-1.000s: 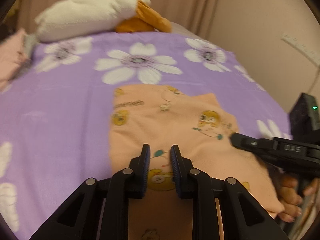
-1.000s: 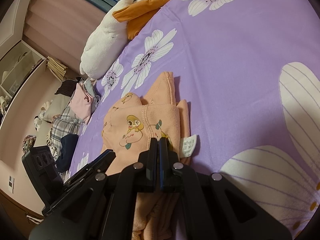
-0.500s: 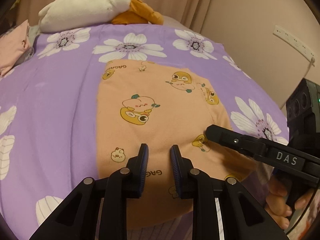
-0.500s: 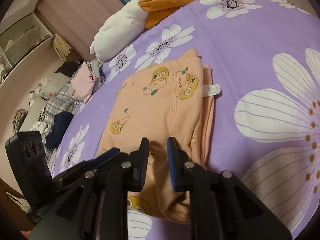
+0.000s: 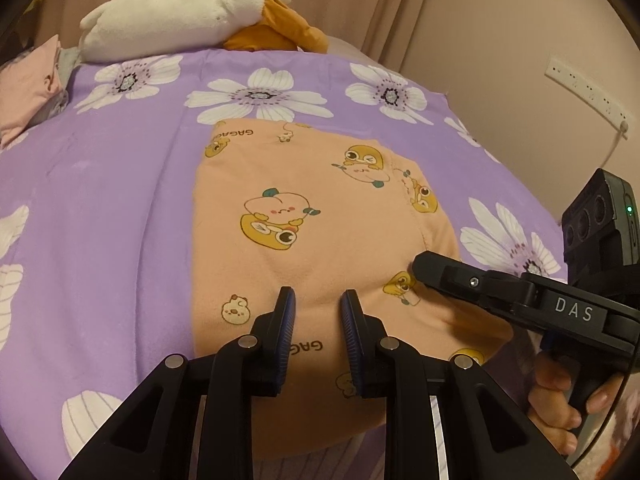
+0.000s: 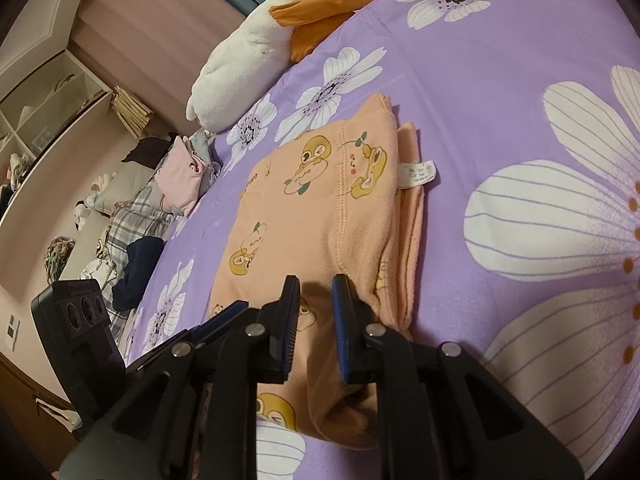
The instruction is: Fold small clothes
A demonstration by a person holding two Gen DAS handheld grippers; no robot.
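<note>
A small peach garment (image 5: 320, 232) printed with yellow cartoon ducks lies folded into a flat rectangle on the purple flowered bedsheet (image 5: 100, 208). In the right wrist view the garment (image 6: 312, 220) shows stacked layers along its right edge and a white care label (image 6: 418, 174). My left gripper (image 5: 318, 304) is open and empty, just above the garment's near edge. My right gripper (image 6: 316, 286) is open and empty over the garment's near right corner. The right gripper also shows in the left wrist view (image 5: 432, 270), at the garment's right side.
A white and orange plush pillow (image 5: 192, 16) lies at the head of the bed. A pile of other clothes (image 6: 176, 184), pink, plaid and dark, lies at the bed's left side. A wall with a power strip (image 5: 588, 88) is to the right.
One second ago my right gripper was shut on the garment's folded edge. It has opened and let go. Both grippers have drawn back toward the near edge, and the garment now lies flat.
</note>
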